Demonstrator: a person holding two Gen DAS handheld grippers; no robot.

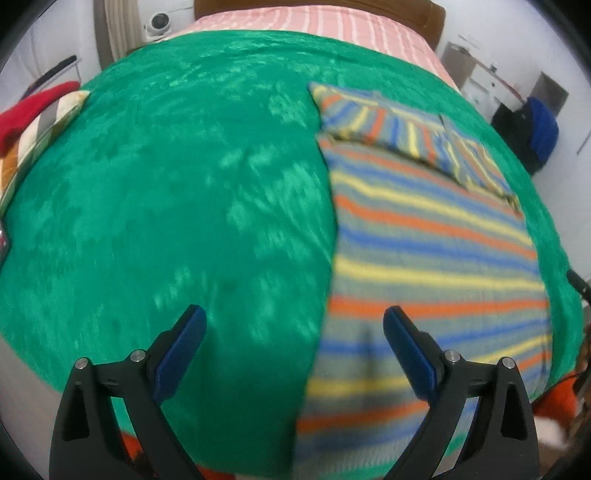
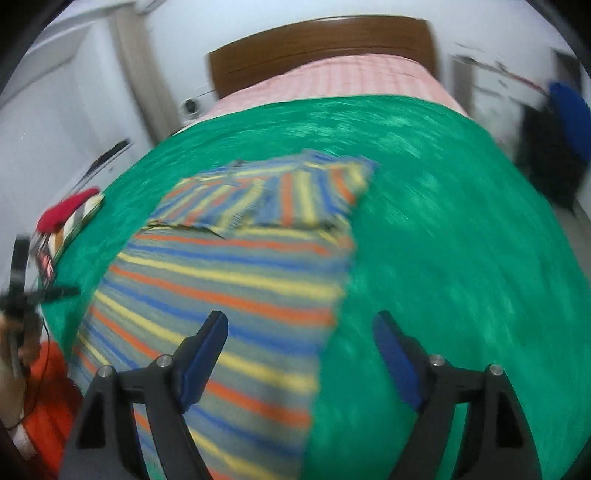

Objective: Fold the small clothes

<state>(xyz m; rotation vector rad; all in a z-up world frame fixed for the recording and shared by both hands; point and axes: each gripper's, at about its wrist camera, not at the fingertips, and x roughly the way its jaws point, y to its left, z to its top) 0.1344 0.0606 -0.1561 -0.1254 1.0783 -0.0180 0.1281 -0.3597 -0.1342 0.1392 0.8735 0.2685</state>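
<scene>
- Left tongs [image 1: 293,328]: jaws spread wide, blue pads facing each other, nothing between them; they hang above the bed, over the left edge of the garment.
- Right tongs [image 2: 300,328]: jaws likewise wide apart and empty; they hang over the garment's right edge.
- Striped garment [image 1: 424,236]: small knitted piece in orange, blue, yellow and grey-green bands, lying flat on the green blanket; its far end is folded over on itself, so the stripes there run across those of the body. In the left wrist view it fills the right half of the bed; in the right wrist view [image 2: 229,273] it lies left of centre. Neither pair of tongs touches it.
- Green blanket [image 1: 166,192]: plush, covers the near part of the bed and carries the garment.
- Pink striped sheet [image 1: 332,26]: bare at the far end of the bed, beyond the blanket.
- Wooden headboard [image 2: 321,48]: brown, at the far end against a white wall.
- Stacked clothes [image 1: 33,122]: a red item on a checked one, at the bed's far left edge.
- Person's hand [image 2: 14,354]: far left in the right wrist view, gripping the other tool; an orange sleeve just below it.
- Both views are blurred.
</scene>
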